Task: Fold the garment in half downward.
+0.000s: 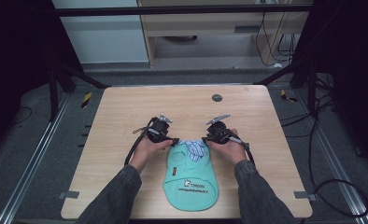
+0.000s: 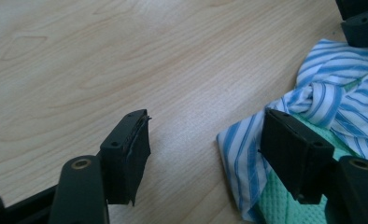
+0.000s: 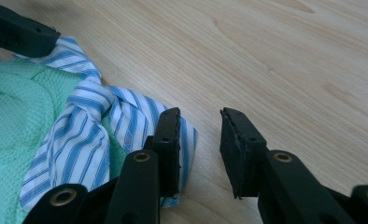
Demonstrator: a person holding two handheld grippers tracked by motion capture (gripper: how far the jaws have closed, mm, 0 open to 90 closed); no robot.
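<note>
A mint-green garment point(image 1: 190, 179) with dark lettering lies flat at the table's front middle, and its blue-and-white striped collar point(image 1: 194, 148) points away from me. My left gripper point(image 1: 174, 141) sits at the collar's left corner, my right gripper point(image 1: 205, 139) at its right corner. In the left gripper view the jaws point(image 2: 205, 119) stand apart; the striped cloth point(image 2: 247, 158) reaches into the gap, unpressed. The right gripper view shows the jaws point(image 3: 200, 114) parted over bare wood, one jaw lying over the striped corner point(image 3: 84, 140). Neither holds anything.
The wooden table point(image 1: 126, 107) has a small dark round disc point(image 1: 216, 98) near its far edge. Metal brackets point(image 1: 69, 194) sit at the front corners. Cables run over the floor at the right point(image 1: 331, 186). Bare wood surrounds the garment.
</note>
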